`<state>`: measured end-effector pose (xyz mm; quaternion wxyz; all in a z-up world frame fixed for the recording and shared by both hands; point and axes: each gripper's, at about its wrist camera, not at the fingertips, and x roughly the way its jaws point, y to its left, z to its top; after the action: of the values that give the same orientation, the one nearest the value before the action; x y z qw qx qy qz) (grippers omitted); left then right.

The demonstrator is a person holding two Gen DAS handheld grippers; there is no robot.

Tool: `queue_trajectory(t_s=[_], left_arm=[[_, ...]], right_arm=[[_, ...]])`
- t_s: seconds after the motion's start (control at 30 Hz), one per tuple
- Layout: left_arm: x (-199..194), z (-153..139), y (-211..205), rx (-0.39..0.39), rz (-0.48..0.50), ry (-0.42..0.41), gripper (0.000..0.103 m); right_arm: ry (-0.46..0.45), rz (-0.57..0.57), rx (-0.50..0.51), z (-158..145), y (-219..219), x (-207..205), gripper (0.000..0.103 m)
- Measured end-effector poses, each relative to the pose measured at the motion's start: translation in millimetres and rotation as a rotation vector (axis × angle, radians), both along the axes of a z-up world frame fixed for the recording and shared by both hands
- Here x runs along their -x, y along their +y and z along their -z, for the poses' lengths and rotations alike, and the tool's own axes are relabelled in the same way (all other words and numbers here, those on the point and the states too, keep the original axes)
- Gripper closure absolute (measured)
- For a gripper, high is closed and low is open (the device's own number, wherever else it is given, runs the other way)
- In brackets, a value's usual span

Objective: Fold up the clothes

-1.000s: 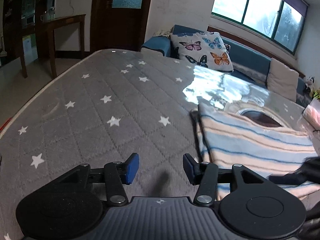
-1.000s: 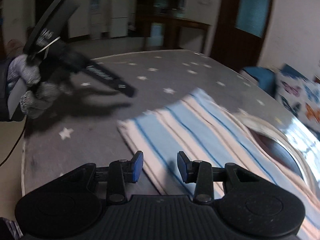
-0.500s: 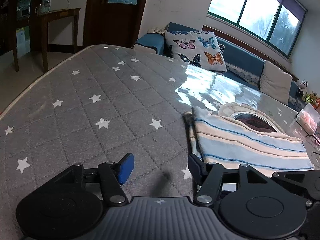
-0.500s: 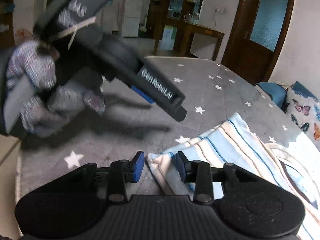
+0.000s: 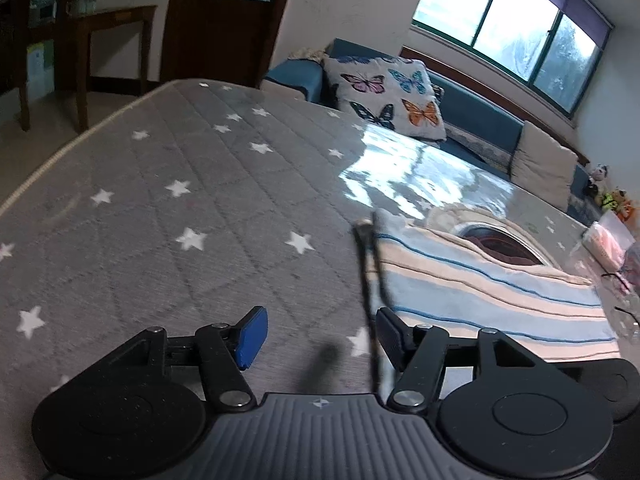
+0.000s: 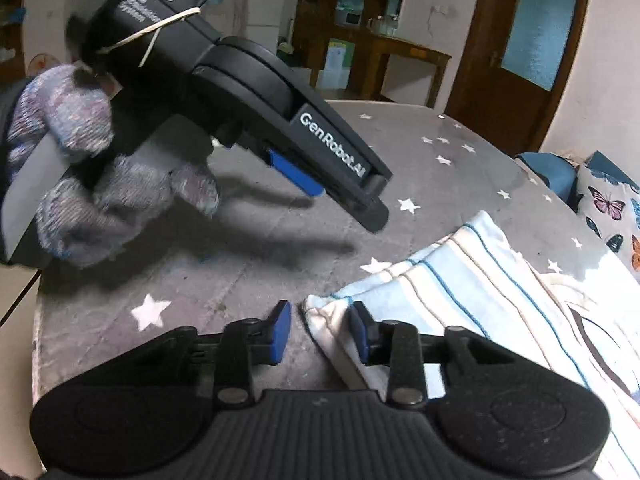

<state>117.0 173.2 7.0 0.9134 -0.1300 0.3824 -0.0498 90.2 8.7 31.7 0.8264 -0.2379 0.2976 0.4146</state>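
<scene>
A folded garment with blue, white and tan stripes (image 5: 480, 284) lies on the grey star-print mattress (image 5: 180, 216). My left gripper (image 5: 318, 334) is open; its right finger sits at the garment's near left edge. My right gripper (image 6: 320, 330) is open, with the garment's near corner (image 6: 332, 312) between its fingers. The left gripper also shows in the right wrist view (image 6: 304, 152), held by a gloved hand (image 6: 80, 184) above the mattress, left of the garment (image 6: 500, 292).
A blue sofa with a butterfly pillow (image 5: 384, 96) runs along the mattress's far side under a window. A wooden table (image 5: 108, 40) and a dark door (image 5: 224, 16) stand at the back. Small items (image 5: 608, 240) lie at the mattress's right end.
Both grippers have moved in toward the garment's near left corner. The right gripper now has that corner between its open fingers. The left gripper has come closer to the right one.
</scene>
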Motion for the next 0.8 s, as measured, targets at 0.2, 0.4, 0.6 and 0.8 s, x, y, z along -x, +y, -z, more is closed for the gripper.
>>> queue_trajectory(t_s=[0.2, 0.4, 0.6, 0.8], left_arm=[[-13, 3, -15, 0.064, 0.04, 0.039, 0.04], [-28, 9, -18, 0.187, 0.038, 0.118, 0.041], [-36, 16, -14, 0.319, 0.034, 0.173, 0.065], [-32, 23, -15, 0.373, 0.033, 0.181, 0.092]], right_arm=[[0.037, 0.037, -0.073, -15, -9, -5, 0.095], [0.053, 0.058, -0.156, -37, -27, -5, 0.095], [0.054, 0.038, -0.201, -52, -42, 4, 0.096], [0.089, 0.036, -0.221, -55, -54, 13, 0.095]])
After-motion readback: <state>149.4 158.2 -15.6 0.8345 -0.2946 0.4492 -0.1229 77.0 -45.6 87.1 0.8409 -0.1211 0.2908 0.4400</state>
